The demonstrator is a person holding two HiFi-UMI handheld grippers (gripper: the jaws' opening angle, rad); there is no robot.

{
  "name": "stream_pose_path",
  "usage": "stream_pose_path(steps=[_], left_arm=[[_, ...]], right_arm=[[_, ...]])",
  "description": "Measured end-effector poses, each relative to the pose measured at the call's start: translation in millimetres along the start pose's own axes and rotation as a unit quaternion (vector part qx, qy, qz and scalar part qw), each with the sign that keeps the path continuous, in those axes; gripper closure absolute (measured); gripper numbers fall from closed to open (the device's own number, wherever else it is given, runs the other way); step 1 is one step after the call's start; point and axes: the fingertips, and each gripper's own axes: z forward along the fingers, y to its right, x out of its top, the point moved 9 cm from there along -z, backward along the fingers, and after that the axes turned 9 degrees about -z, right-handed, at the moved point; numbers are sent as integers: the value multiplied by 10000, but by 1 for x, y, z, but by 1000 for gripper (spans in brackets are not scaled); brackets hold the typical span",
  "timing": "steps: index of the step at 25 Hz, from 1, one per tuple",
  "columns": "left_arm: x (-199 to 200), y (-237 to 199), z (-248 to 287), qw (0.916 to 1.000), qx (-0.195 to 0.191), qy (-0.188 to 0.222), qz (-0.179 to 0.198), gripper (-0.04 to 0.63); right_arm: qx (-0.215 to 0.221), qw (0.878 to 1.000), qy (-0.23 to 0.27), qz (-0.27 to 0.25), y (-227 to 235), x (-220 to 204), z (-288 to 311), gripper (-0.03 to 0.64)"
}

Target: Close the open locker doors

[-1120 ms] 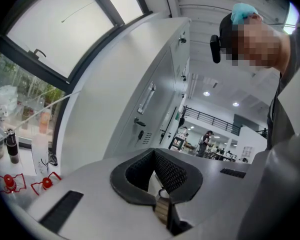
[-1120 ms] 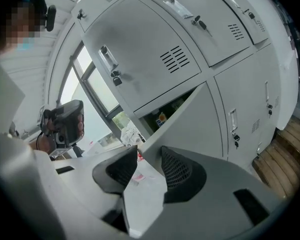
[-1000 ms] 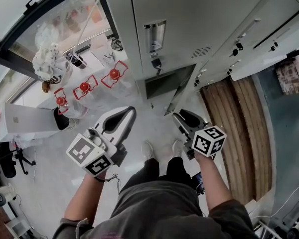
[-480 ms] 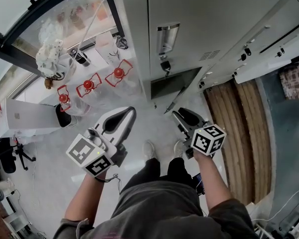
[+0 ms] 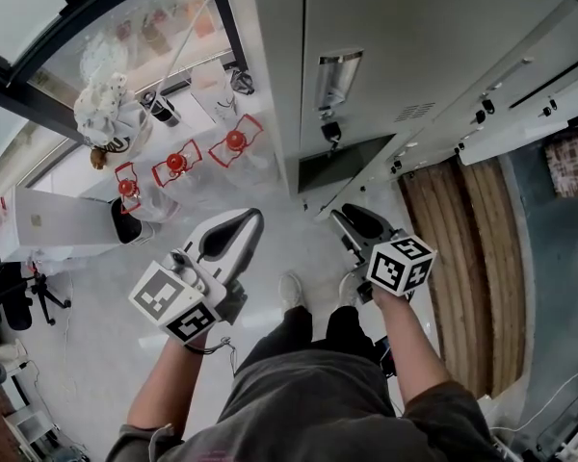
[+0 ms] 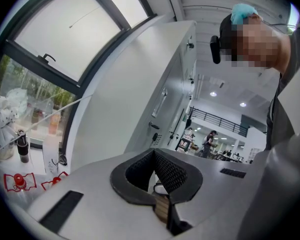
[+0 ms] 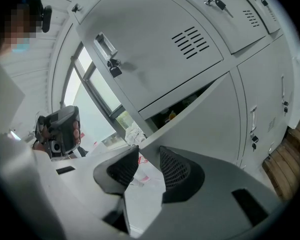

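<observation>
A bank of grey lockers fills the top of the head view. One lower locker (image 5: 335, 167) stands open with a dark inside, and its door (image 5: 353, 189) swings out toward me. My right gripper (image 5: 347, 218) is open, its tips just short of that door's lower edge. In the right gripper view the door (image 7: 202, 116) runs up to the right, its corner just beyond the jaws of the right gripper (image 7: 148, 151), with nothing between the pads. My left gripper (image 5: 253, 214) hangs over the floor left of the lockers. It is shut and empty, its pads of the left gripper (image 6: 154, 153) meeting at the tips.
A closed upper door carries a handle (image 5: 335, 79) and a key lock (image 5: 331, 131). More closed lockers (image 5: 506, 104) run to the right above wooden flooring (image 5: 462, 258). A windowsill with red-topped items (image 5: 177, 163) and a white box (image 5: 53, 227) lie left. My shoes (image 5: 291, 291) stand below.
The head view has shifted, so the lockers lie further right and higher. My right gripper has edged a little toward the open door. The left gripper has stayed put.
</observation>
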Motion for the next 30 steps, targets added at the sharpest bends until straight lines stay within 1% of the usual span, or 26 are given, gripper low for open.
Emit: stream_pose_path(steps=[30], left_arm=[[8,-17,-2,9998,190,95,-67,588]], right_arm=[[235,9996,-103,-155,0,18,36,494]])
